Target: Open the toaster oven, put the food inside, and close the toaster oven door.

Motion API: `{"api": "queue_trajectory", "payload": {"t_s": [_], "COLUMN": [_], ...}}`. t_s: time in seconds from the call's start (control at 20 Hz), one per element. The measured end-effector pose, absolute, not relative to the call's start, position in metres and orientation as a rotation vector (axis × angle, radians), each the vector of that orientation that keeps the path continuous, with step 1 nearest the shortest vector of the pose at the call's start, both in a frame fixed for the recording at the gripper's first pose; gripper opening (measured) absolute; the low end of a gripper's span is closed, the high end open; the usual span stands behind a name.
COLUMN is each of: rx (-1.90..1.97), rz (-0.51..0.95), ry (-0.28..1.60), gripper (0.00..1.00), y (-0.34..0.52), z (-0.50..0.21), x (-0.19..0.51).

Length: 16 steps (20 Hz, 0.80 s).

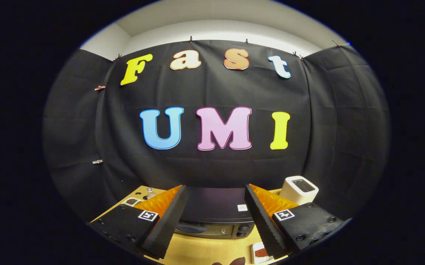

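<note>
Tool [216, 206] fingers spread, raised above toaster oven [216, 217].

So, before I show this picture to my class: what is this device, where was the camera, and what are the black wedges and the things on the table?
The camera rides on a hand-held gripper and looks forward along its two fingers, the black wedges with orange sides. A person carries it; there is no robot arm. The fingers stand wide apart and hold nothing.

Beyond and between them, on a pale wooden table, sits a dark toaster oven, seen from above with its door closed. Behind the right finger stands a white boxy container. Near the right finger's base lies a small white tray with something reddish-brown, probably the food. A similar small tray lies behind the left finger. The black cloth is the booth's wall.
</note>
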State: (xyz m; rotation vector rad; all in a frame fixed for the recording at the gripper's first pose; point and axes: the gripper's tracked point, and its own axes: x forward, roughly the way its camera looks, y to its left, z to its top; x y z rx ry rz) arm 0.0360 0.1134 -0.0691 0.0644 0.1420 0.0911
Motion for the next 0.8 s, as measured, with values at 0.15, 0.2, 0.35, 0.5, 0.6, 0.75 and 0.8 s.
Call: {"api": "queue_trajectory", "payload": {"t_s": [0.15,0.2,0.35,0.5,0.6,0.75,0.8], "rx": [0.087,0.079,0.019,-0.008,-0.030,-0.029,-0.021], "rz": [0.105,0.106,0.117,0.112,0.111,0.096,0.085], "ry": [0.216,0.235,0.294,0.360,0.403,0.474,0.492], "gripper": [0.98,0.98,0.98,0.98,0.98,0.98,0.98], "y": [0.143,0.151,0.172,0.184,0.190,0.192,0.192], "z": [-0.106,-0.119,-0.154,-0.194,-0.219,-0.249,-0.257], "x": [0.048,0.052,0.064,0.071,0.077,0.083,0.085]}}
